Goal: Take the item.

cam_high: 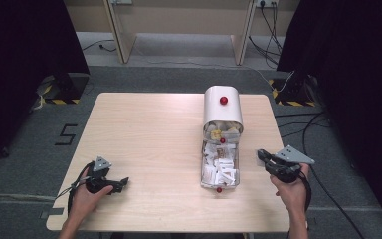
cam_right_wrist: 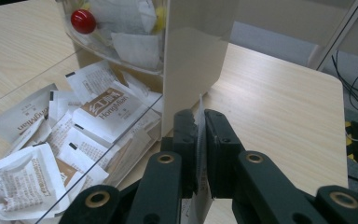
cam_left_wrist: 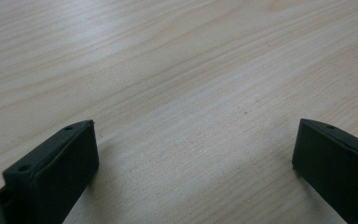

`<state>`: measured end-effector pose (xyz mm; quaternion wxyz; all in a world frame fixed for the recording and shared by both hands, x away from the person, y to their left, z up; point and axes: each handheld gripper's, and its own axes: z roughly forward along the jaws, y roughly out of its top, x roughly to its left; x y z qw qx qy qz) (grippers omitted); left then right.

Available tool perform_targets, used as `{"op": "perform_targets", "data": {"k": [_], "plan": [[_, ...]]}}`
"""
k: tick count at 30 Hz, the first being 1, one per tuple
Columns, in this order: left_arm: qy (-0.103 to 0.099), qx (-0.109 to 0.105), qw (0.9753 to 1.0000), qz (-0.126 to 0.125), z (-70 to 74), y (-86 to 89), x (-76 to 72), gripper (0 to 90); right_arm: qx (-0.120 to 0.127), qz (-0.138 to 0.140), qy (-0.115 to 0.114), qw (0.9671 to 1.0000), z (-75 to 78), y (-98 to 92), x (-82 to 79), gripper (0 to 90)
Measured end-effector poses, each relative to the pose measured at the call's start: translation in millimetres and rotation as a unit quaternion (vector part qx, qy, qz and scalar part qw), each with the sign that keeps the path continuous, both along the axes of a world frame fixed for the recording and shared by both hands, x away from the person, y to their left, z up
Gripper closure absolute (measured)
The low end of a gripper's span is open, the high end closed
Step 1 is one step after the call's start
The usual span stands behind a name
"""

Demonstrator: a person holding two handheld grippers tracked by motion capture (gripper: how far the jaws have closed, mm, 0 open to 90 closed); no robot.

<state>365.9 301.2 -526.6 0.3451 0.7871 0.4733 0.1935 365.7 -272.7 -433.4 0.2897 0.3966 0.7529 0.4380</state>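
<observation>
On the wooden table (cam_high: 154,129) stands a small cabinet (cam_high: 222,107) with a rounded cream top and a red knob (cam_high: 223,100) on it, and from its front a clear drawer (cam_high: 220,169) is pulled out toward the person, full of white and brown paper packets (cam_high: 219,167). A second, upper compartment behind the drawer also holds crumpled packets, with another red knob (cam_right_wrist: 83,21) on its clear front. The right gripper (cam_high: 262,155) is held in the person's right hand (cam_high: 292,191) just beside the drawer's right side, near the table's right edge. In the right gripper view its jaws are pressed together on a thin white packet (cam_right_wrist: 200,140) seen edge-on, which stands up between them; the print on it cannot be read from this angle, so it is probably one of the same packets as those in the drawer, though that is not certain. Beyond the jaws in that view rises the cabinet's cream side wall (cam_right_wrist: 193,60), and to the left the drawer's clear wall (cam_right_wrist: 98,140) with packets heaped behind it. The left gripper (cam_high: 121,184) lies low over the near left part of the table in the person's left hand (cam_high: 87,196), well apart from the cabinet. In the left gripper view its jaws are spread wide with bare wood between them and nothing held.
</observation>
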Motion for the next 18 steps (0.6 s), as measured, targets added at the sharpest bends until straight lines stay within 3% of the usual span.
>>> {"op": "perform_targets", "data": {"k": [18], "plan": [[0.000, 0.000, 1.0000, 0.000, 0.0, 0.0, 0.0, 0.0, 0.000, -0.005, 0.016, 0.9999, -11.0, -0.4, 7.7, 84.2]]}}
